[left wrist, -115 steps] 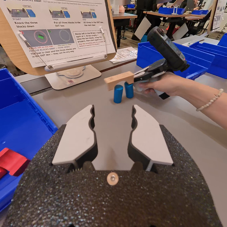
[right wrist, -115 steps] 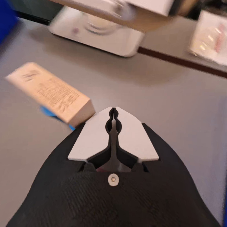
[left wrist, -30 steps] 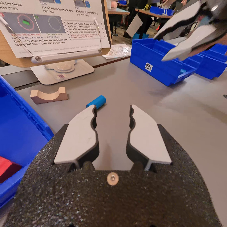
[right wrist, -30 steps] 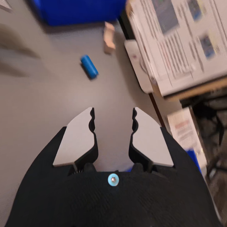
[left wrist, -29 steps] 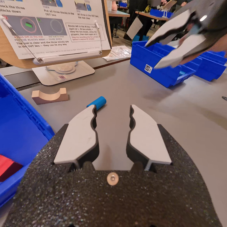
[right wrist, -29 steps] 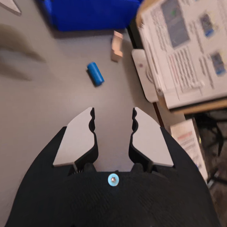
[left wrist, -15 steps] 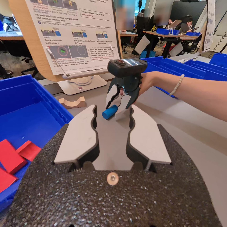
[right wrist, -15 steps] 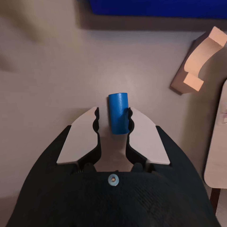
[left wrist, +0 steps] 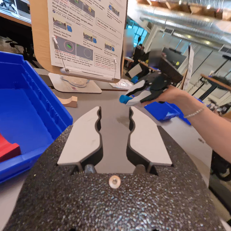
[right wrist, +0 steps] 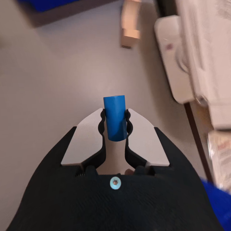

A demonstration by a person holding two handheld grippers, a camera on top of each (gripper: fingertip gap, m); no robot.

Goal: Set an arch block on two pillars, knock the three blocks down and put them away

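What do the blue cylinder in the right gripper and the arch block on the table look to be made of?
Blue cylinder: probably wood under matte blue paint, since the coat is even and slightly grainy with no shine; solid plastic is possible.
Arch block: bare, unpainted light wood, judging by its pale tan, dull faces; grain is too blurred to confirm.
Right gripper holds the cylinder between its fingers.

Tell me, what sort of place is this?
Probably an open-plan workshop or lab: grey worktables, blue plastic bins, an instruction sheet on a stand, exposed ceiling ducts, more desks behind.
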